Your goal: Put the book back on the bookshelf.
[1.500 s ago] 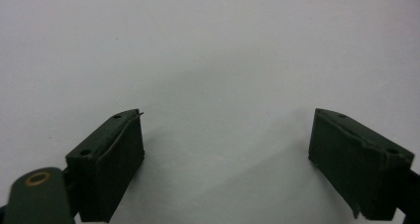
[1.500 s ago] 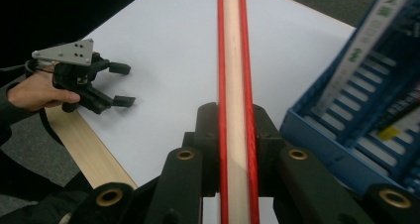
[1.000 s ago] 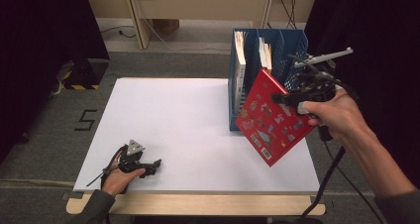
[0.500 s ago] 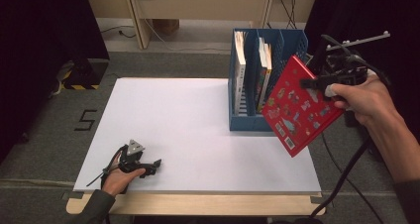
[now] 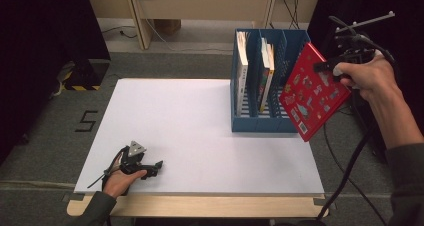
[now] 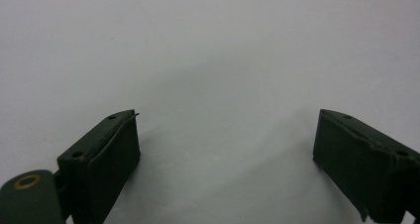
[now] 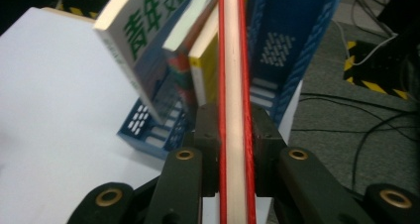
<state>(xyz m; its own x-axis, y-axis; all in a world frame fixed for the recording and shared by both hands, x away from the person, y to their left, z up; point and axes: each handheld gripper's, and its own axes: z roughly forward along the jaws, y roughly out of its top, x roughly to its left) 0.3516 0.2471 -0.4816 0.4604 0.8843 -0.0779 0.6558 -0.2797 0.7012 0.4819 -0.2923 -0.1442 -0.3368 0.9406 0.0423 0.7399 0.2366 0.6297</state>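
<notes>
Two grippers are in your hands, one each. Your right gripper (image 5: pixel 334 66) is clamped on one red book (image 5: pixel 314 92), and the right gripper view shows both jaws pressed flat against its covers with the pale page edge (image 7: pixel 234 85) running straight up between them. You hold that book tilted in the air, just beside the right end of the single blue file rack (image 5: pixel 250 122), off the table's right edge. The rack has three slots visible from above and stands on the white table (image 5: pixel 190 121); three books (image 5: pixel 243 61) stand upright inside it, all in the left and middle slots. Your left gripper (image 5: pixel 150 167) rests low on the table near its front left corner, well apart from the rack, jaws spread wide with nothing between them.
</notes>
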